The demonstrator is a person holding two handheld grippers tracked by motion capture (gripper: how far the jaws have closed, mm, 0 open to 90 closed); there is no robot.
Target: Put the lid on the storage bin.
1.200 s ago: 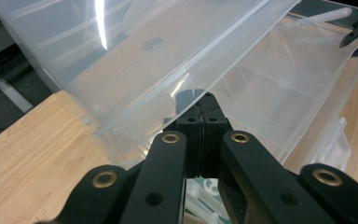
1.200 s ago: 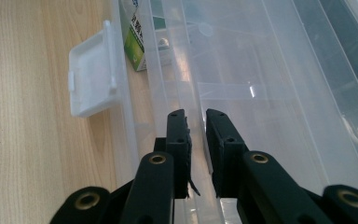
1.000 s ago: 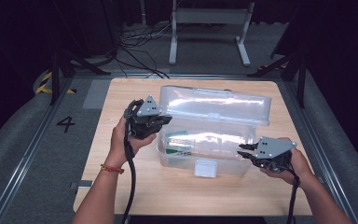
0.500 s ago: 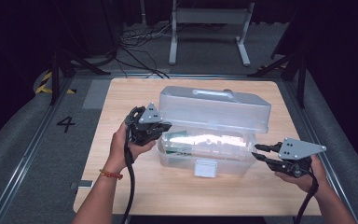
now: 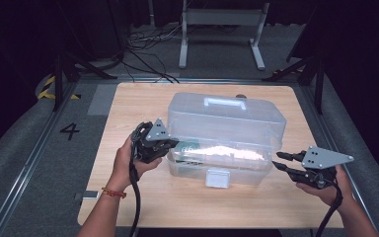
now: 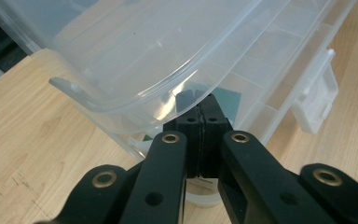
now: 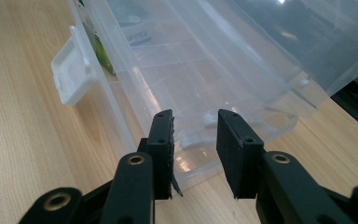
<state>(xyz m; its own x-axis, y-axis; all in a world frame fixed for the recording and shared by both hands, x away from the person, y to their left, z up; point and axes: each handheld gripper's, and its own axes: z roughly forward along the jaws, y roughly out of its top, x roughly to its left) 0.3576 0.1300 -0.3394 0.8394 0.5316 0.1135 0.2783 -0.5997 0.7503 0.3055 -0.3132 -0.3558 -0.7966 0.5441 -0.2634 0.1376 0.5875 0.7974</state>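
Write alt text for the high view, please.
A clear plastic box with its lid partly raised sits on a wooden table. The shut left gripper is at its left end; the open right gripper is just off its right end.

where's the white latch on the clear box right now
In the high view the white latch hangs at the middle of the clear box's front wall, on the side nearest the person, between the left hand-held gripper and right hand-held gripper.

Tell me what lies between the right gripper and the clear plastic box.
Only bare wooden table: in the high view, the right gripper sits just off the clear plastic box's right end, apart from it.
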